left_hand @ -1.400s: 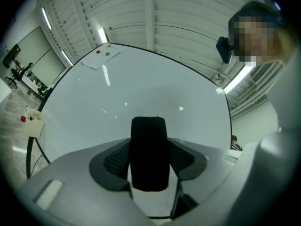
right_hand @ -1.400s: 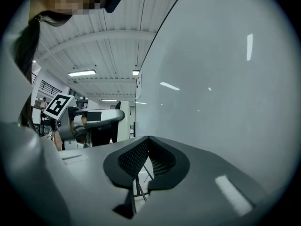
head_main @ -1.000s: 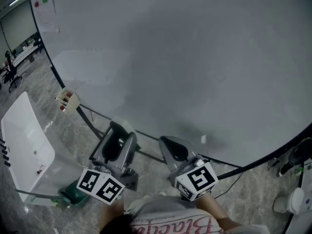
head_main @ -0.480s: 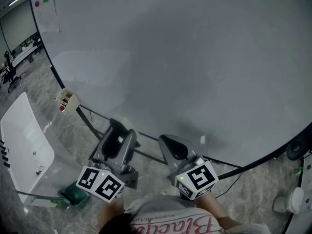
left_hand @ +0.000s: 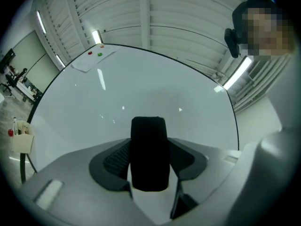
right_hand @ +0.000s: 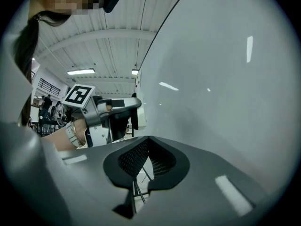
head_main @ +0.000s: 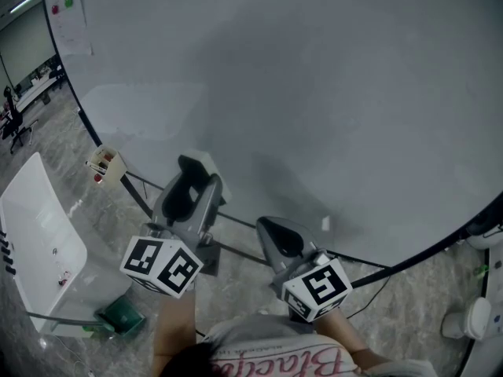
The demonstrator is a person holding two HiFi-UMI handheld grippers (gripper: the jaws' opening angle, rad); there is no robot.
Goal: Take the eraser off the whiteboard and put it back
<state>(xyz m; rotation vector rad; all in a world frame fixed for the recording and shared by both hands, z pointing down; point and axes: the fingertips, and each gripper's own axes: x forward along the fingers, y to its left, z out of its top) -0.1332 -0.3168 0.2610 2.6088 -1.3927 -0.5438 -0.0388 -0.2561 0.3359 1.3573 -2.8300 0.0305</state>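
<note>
The eraser, black with a pale back, sits between the jaws of my left gripper, which is shut on it. It is held up in front of the lower part of the whiteboard; contact with the board cannot be made out. In the left gripper view the eraser fills the gap between the pads, with the board right ahead. My right gripper is lower, by the board's bottom edge, shut and holding nothing. From the right gripper view I see the left gripper carrying the eraser.
A small marker holder hangs at the board's left edge. Papers with coloured magnets are pinned at the board's top left. A white seat-like shell and a green object are on the floor at the left.
My left gripper has risen with the eraser and moved in toward the whiteboard. The right gripper has stayed where it was.
</note>
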